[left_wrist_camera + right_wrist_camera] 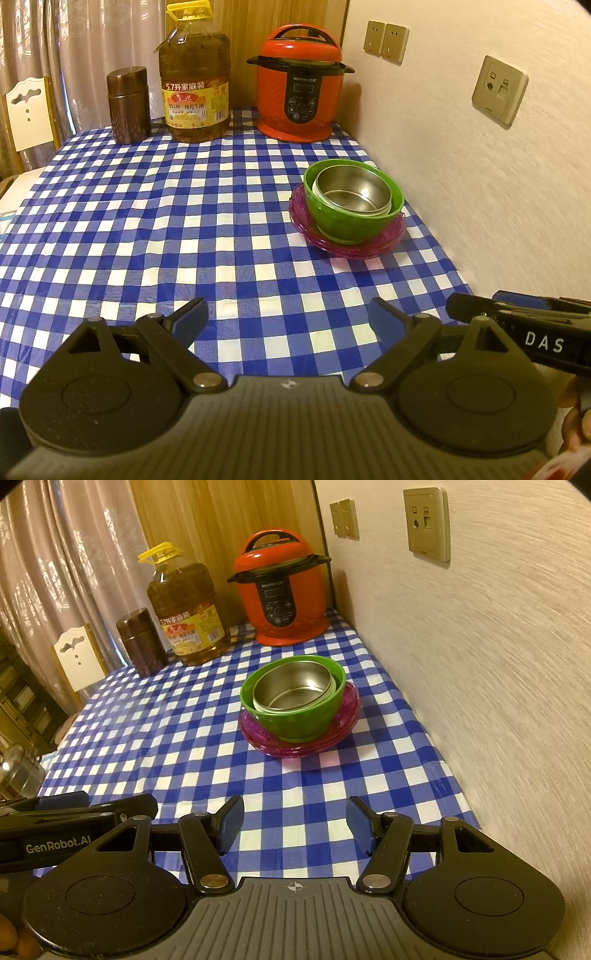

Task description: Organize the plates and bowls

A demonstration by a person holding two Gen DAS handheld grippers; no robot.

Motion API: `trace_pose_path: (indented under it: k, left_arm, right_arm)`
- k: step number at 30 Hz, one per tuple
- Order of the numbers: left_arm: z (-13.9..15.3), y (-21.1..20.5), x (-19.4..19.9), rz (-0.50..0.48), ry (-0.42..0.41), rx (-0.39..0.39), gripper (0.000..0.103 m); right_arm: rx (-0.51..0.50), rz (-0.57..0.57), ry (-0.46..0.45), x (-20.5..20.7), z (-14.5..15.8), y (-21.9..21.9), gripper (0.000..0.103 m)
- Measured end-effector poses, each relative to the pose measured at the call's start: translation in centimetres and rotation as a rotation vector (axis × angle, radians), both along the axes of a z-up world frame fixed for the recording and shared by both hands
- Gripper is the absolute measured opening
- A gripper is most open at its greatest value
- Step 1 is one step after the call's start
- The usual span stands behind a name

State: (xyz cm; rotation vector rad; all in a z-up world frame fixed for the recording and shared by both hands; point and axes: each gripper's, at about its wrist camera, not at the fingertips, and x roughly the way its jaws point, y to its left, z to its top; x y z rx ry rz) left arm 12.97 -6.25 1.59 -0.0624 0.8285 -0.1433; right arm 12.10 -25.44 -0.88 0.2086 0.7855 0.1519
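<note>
A steel bowl (351,194) sits inside a green bowl (354,221), which stands on stacked pink translucent plates (306,221) near the wall on the checked table. The same stack shows in the right wrist view: steel bowl (295,690), green bowl (295,720), pink plates (347,712). My left gripper (288,317) is open and empty, low over the table, well short of the stack. My right gripper (295,823) is open and empty, also in front of the stack. Each gripper shows at the edge of the other's view.
A red pressure cooker (301,88), a large oil bottle (194,81) and a brown canister (127,105) stand along the table's far edge. The wall (480,166) with sockets runs along the right. A white chair back (29,110) stands at the far left.
</note>
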Motion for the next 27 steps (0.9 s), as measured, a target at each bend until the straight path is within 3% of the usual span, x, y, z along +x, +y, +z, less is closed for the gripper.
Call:
trace_pose_path:
  k: [27]
  left_arm:
    - [-0.07,-0.24,0.03,-0.002,0.002,0.0,0.092]
  right_arm:
    - [-0.001,0.0,0.0,-0.03,0.0,-0.04,0.061]
